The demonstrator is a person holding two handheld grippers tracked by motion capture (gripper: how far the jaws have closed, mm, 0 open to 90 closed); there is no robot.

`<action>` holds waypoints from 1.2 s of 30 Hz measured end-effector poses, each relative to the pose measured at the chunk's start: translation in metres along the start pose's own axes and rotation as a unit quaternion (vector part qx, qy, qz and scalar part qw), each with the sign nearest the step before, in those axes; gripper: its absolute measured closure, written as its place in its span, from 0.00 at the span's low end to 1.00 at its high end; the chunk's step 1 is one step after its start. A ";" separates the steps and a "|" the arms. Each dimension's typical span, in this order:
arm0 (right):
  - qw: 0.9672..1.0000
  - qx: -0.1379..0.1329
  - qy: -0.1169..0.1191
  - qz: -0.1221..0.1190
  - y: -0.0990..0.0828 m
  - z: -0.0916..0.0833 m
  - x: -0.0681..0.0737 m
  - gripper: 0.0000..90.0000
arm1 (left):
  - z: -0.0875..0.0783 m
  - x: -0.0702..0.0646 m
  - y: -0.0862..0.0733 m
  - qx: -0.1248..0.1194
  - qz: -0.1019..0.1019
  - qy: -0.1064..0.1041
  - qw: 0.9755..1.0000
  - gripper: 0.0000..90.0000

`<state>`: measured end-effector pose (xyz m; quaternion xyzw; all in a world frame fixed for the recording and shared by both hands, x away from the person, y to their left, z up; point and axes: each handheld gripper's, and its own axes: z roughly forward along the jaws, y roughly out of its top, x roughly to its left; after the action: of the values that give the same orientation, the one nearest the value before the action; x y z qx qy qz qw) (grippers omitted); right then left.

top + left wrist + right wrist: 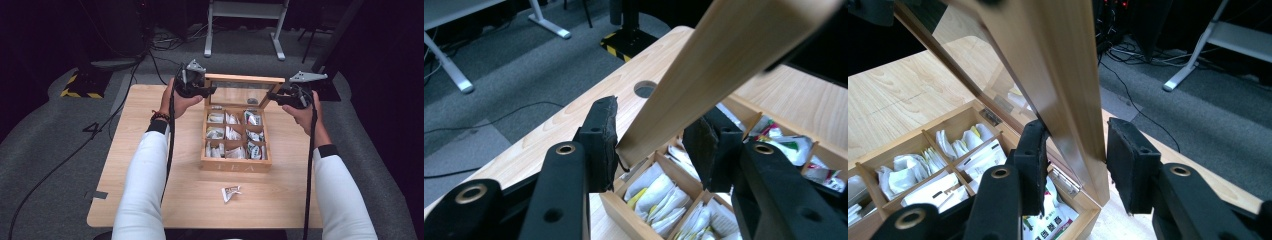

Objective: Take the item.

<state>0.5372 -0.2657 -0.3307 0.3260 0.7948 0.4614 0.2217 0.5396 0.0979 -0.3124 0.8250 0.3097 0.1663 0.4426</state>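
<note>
A wooden tea box [235, 165] stands mid-table, its compartments packed with tea bags [232, 134]. Its glass-paned lid [243, 79] is raised nearly upright. My left gripper [207, 91] is at the lid's left edge; in the left gripper view the frame [704, 65] runs between both pads of that gripper [655, 114], which is shut on it. My right gripper [274, 96] is at the lid's right edge. In the right gripper view the wooden frame [1058, 60] is clamped between the pads of that gripper [1075, 129], above the hinge [1065, 179].
A loose tea bag [230, 193] lies near the table's [280, 200] front edge. A round hole [645, 89] pierces the tabletop behind the box. Beyond the table are grey carpet, cables, a white desk frame [245, 15] and a black-yellow striped base [80, 85].
</note>
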 end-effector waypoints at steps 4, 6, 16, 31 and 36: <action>1.000 0.005 0.001 -0.003 0.002 -0.002 0.001 0.68 | -0.005 -0.003 0.003 -0.001 0.006 0.003 1.000 0.64; 1.000 0.003 0.001 -0.001 0.002 -0.003 0.001 0.68 | -0.006 -0.003 0.004 -0.001 0.005 0.003 1.000 0.64; 1.000 -0.007 0.004 -0.001 0.003 -0.011 0.005 0.66 | -0.019 -0.007 0.004 -0.003 0.011 0.006 1.000 0.63; 1.000 -0.008 0.012 -0.018 -0.003 -0.023 0.018 0.62 | -0.028 -0.023 -0.008 0.012 0.037 0.006 0.999 0.64; 1.000 -0.012 0.014 -0.024 -0.003 -0.029 0.023 0.61 | -0.030 -0.026 -0.009 0.020 0.050 0.007 0.999 0.65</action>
<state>0.5014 -0.2671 -0.3207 0.2979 0.7999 0.4699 0.2247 0.5003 0.1029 -0.3033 0.8466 0.2746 0.1882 0.4152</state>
